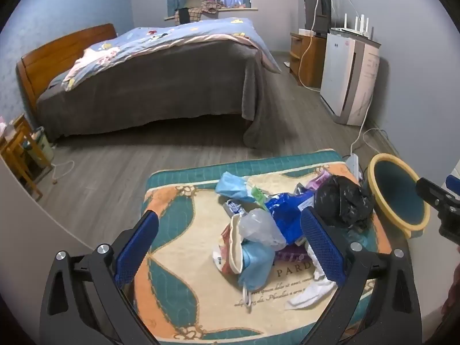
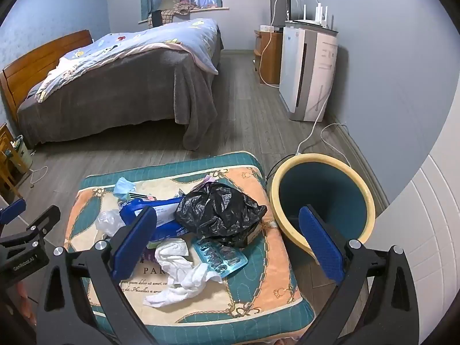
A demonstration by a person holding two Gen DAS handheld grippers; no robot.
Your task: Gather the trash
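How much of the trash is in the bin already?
None that shows: the part of the yellow-rimmed bin in view looks empty. Nothing is in hand either; the left hand-held gripper and right hand-held gripper are both open and empty. Left to collect: the black bag, white tissue, blue masks and wrappers, all on the cushion.

trash pile (image 2: 184,224) crowds the cushion (image 2: 258,296); bin (image 2: 322,198) mouth beside it gapes unobstructed.

We saw a patterned cushion (image 2: 253,261) by the bin (image 2: 277,201) carrying the black bag (image 2: 218,212), white tissue (image 2: 184,276) and blister pack (image 2: 221,258).
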